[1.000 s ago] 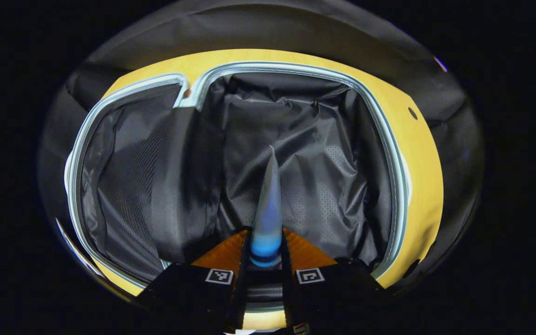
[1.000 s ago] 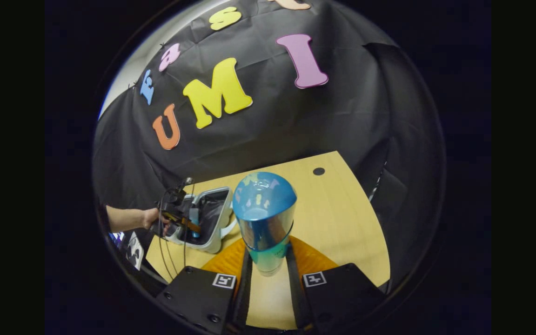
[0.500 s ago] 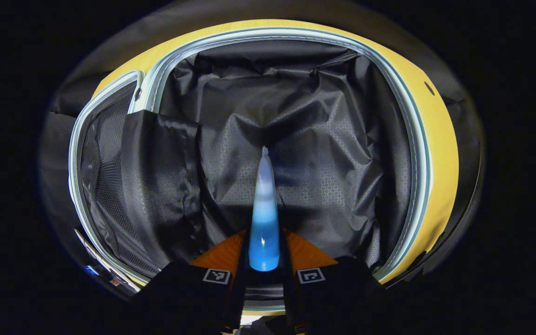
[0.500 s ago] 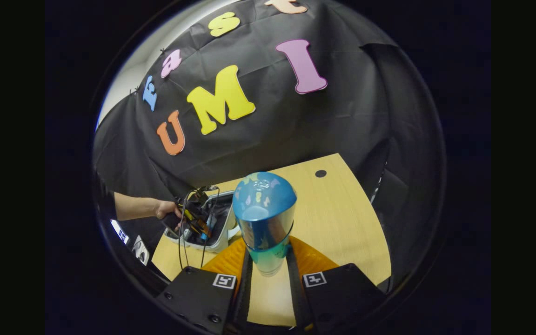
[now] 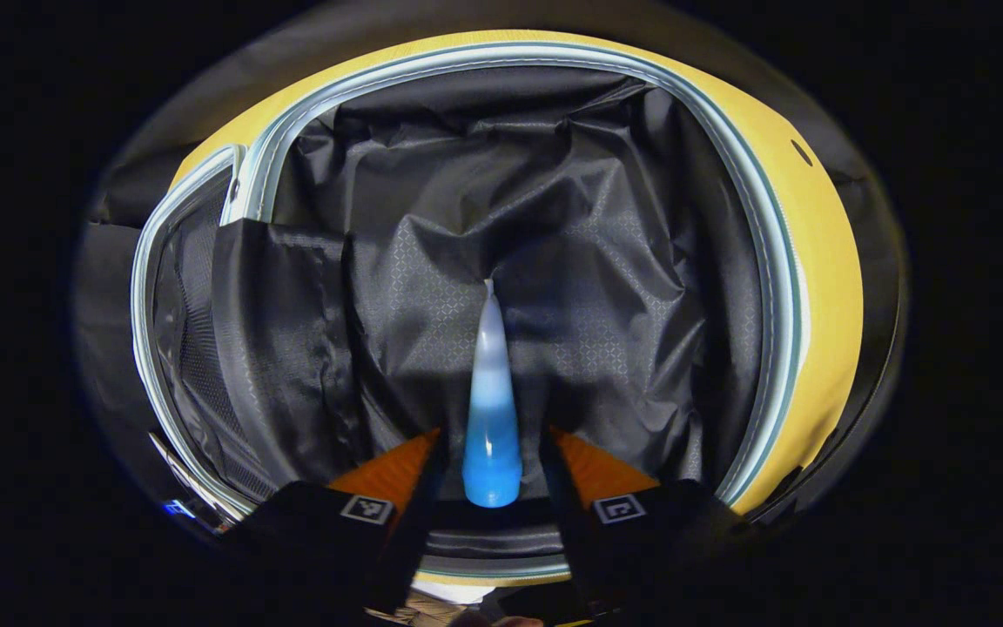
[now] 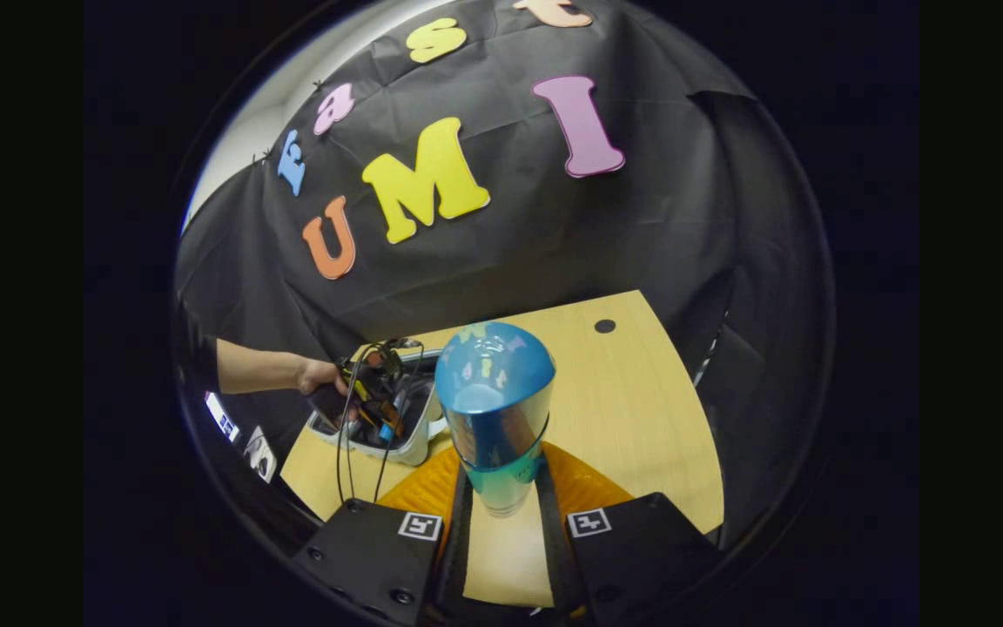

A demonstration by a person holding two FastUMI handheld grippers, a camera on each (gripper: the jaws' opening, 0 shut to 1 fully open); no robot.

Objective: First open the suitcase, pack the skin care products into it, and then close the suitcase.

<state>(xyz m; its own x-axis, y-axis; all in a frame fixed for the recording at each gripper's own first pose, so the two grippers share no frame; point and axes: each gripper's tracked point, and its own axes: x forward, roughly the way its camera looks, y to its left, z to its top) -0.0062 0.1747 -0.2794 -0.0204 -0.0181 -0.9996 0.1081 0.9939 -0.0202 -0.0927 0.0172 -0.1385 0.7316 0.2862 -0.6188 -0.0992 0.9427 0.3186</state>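
The suitcase (image 5: 767,252) lies open on the table, its pale zipper rim framing a crumpled black lining (image 5: 589,218). A tube (image 5: 491,418), blue at the near end and fading to white, points into the case. My left gripper (image 5: 491,440) is open, and a gap shows on each side of the tube. In the right gripper view my right gripper (image 6: 501,477) is shut on a blue bottle (image 6: 493,392) with a domed cap, held upright above the table. Farther left, a hand (image 6: 319,376) holds the left gripper (image 6: 375,409) over the white-shelled suitcase (image 6: 406,448).
The wooden table (image 6: 632,392) has a small round hole (image 6: 604,326) near its far edge. Black cloth walls enclose the booth. The suitcase lid half with a mesh pocket (image 5: 192,348) and a dark divider flap (image 5: 279,348) lies to the left of the lining.
My left gripper sank deeper into the suitcase and its fingers spread apart, letting go of the tube. The right gripper holds the bottle almost still.
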